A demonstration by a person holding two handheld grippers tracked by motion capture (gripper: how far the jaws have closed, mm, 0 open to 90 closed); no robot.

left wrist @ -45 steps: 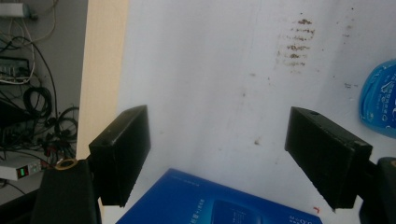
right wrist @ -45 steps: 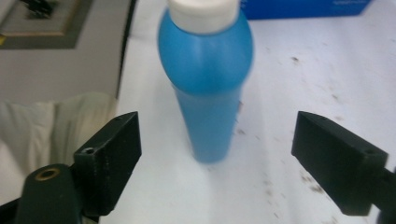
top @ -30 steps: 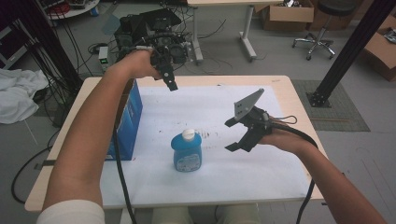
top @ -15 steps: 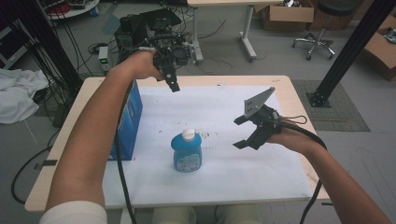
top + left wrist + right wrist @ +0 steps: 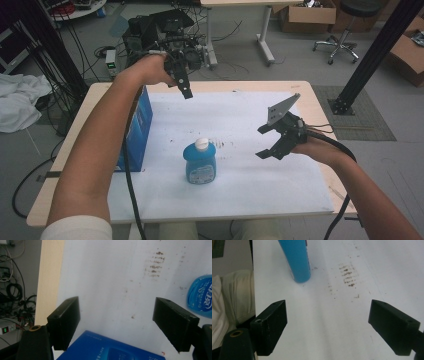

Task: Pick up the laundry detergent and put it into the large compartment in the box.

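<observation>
The blue bottle (image 5: 200, 162) stands upright near the worktop's (image 5: 240, 87) front middle, on white paper (image 5: 240, 120) speckled with brown marks. The right gripper (image 5: 265, 141) hovers beside it, fingers wide and empty. The left gripper (image 5: 185, 89) hangs above the blue box (image 5: 140, 125), fingers also wide and empty. To grasp well, come in level and centre the fingers on the bottle's flat, smooth plastic body below the white cap (image 5: 202, 144); the glossy label may slip.

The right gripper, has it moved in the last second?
Yes. The right gripper has drifted rightward, away from the blue bottle, which stays put on the white sheet.
</observation>
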